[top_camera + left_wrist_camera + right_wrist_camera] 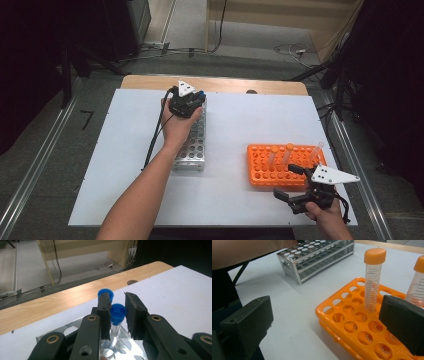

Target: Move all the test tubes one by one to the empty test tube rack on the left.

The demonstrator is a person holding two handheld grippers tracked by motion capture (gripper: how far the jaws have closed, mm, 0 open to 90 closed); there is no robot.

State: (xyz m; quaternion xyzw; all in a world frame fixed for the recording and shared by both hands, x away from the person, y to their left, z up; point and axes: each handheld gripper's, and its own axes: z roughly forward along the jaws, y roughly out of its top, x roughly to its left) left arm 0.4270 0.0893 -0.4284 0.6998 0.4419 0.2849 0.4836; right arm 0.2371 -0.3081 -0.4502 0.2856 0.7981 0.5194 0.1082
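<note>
Blue-capped tube being seated in the metal rack

The left tool (117, 311) is clenched on the blue-capped tube (117, 315) over the metal rack (192, 145) on the desk (235, 120); keep it upright, then release. The right tool (292, 187) waits released beside the orange rack (262, 167).

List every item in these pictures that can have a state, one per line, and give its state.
Left tongs: shut on blue-capped tube.
Blue-capped tube: upright in metal rack, capped.
Metal rack: mostly empty holes.
Right tongs: open, holding nothing.
Orange rack: holds upright tubes.
Orange-capped tube: upright, capped.
</note>
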